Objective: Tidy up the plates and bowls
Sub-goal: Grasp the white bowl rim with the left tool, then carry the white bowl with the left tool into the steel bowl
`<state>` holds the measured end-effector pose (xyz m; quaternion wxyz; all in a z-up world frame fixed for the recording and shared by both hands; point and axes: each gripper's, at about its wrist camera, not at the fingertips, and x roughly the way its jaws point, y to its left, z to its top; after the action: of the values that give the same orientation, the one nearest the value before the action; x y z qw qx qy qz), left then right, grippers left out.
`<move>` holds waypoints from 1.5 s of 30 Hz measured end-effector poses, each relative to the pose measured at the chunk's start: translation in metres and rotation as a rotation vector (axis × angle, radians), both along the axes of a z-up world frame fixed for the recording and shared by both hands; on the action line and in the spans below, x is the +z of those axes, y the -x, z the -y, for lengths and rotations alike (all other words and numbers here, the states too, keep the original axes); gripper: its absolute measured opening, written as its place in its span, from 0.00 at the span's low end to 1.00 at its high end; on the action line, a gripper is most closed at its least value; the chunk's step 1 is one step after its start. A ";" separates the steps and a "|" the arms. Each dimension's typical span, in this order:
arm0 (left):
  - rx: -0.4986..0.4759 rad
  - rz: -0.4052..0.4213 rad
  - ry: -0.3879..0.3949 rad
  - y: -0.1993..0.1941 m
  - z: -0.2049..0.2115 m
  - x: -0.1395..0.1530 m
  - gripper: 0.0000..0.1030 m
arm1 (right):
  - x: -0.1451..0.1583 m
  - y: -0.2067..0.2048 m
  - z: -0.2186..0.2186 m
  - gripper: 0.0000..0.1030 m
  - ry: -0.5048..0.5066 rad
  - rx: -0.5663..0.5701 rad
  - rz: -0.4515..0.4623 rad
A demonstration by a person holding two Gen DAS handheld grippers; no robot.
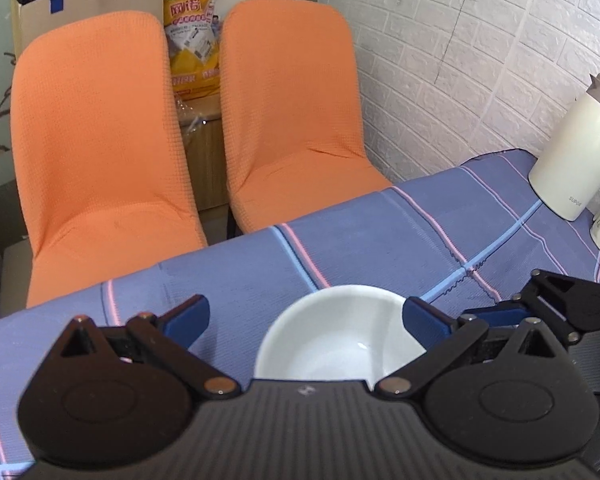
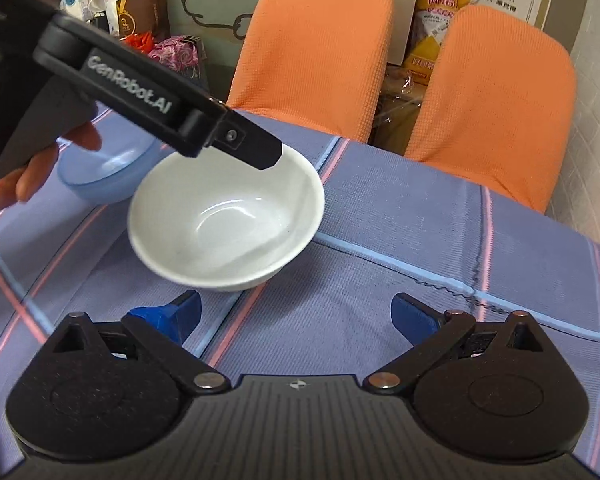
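Black plastic all over the right gripper (image 2: 296, 316): ribbed body, round hubs, silver rivets, blue pads on the fingers (image 2: 410, 314). The left gripper (image 2: 274, 156) carries white "GenRobot.AI" lettering, a small screw, "DAS" up top; a hand (image 2: 28, 176) grips it.

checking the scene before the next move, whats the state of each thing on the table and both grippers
white bowl: upright, empty, on the tablecloth
blue bowl: upright behind the white bowl, partly hidden, contents unclear
left gripper: open, jaws either side of the white bowl, not pressing it
right gripper: open, nothing between the jaws, short of the white bowl
white kettle: upright, lid shut
tablecloth: spread flat
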<state>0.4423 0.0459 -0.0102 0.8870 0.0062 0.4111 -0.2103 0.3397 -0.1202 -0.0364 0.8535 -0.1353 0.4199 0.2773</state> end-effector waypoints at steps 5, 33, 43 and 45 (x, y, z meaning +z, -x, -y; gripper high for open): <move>-0.018 -0.025 -0.002 -0.001 0.005 -0.009 0.98 | -0.006 -0.003 -0.010 0.87 -0.022 0.021 -0.006; -0.013 -0.134 0.041 0.040 0.012 -0.007 0.51 | 0.025 0.024 -0.024 0.85 -0.094 0.142 0.057; -0.036 -0.072 0.053 0.181 0.054 0.039 0.51 | 0.069 0.131 0.018 0.86 -0.131 0.118 0.069; -0.056 -0.070 0.056 0.211 0.066 0.039 0.51 | 0.073 0.159 0.030 0.87 -0.150 0.098 0.062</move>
<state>0.2317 -0.0201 0.0289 0.8657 -0.0146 0.4354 -0.2466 0.1803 -0.1506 0.0364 0.8592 -0.1002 0.3640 0.3452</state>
